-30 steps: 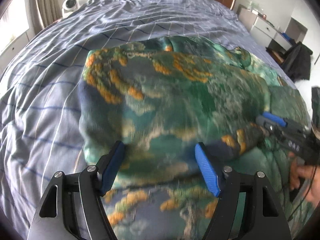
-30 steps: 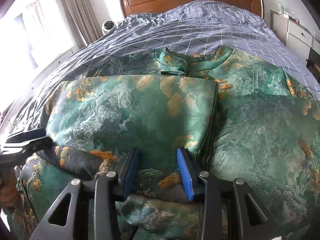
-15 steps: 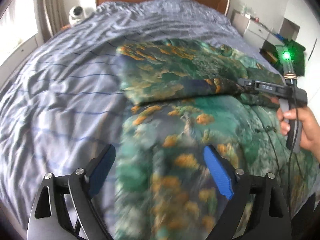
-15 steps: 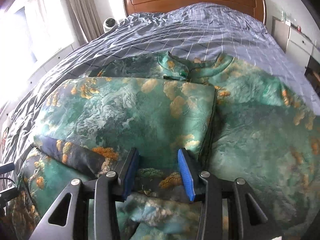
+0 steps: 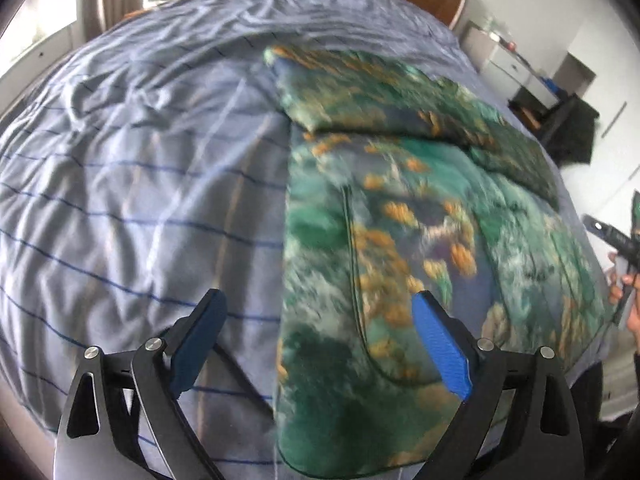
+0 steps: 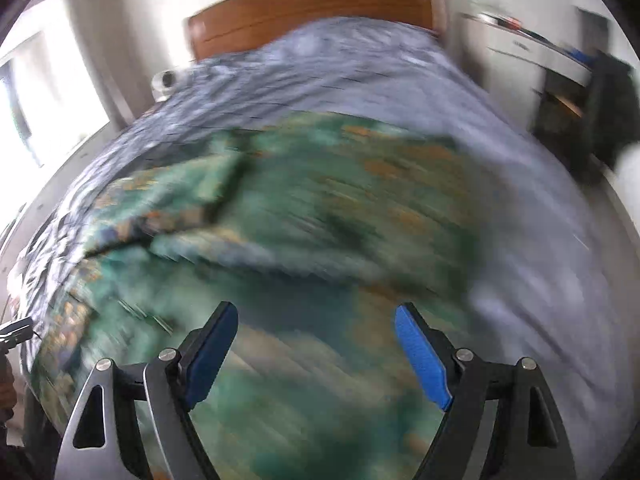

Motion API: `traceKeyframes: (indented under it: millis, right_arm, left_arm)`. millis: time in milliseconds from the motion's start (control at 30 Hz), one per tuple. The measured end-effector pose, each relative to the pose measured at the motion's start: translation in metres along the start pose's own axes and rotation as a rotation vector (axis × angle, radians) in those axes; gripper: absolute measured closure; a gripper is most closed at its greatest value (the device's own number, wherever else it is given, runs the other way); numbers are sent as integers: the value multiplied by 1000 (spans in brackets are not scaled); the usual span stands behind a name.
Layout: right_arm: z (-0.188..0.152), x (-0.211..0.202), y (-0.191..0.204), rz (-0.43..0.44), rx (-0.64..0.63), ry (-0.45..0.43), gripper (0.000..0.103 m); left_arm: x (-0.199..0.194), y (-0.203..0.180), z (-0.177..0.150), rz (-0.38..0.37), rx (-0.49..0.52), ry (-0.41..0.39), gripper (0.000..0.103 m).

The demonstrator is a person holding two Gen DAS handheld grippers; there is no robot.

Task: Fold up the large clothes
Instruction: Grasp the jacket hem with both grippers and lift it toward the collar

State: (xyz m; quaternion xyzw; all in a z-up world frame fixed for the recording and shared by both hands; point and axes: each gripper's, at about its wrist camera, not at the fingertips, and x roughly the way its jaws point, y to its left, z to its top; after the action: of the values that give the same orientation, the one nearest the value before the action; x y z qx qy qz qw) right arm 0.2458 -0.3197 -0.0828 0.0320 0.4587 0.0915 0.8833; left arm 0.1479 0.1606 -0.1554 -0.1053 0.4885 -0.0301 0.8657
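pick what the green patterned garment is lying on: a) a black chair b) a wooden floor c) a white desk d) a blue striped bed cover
d, the garment is spread over the blue striped bed cover, with a wooden headboard behind it.

L claw (image 5: pixel 316 344) opening over garment (image 5: pixel 400 240).

Both tongs, left (image 5: pixel 318 344) and right (image 6: pixel 316 354), opening, empty.
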Motion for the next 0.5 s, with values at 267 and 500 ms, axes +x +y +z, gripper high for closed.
traceKeyframes:
  millis: [267, 500]
  right_arm:
    - [-91, -44, -98, 24, 159, 171, 20]
    - [-120, -27, -73, 230, 115, 232, 20]
  left_arm:
    - [20, -11, -22, 47, 75, 83, 3]
    - [20, 9, -33, -48, -59, 128, 2]
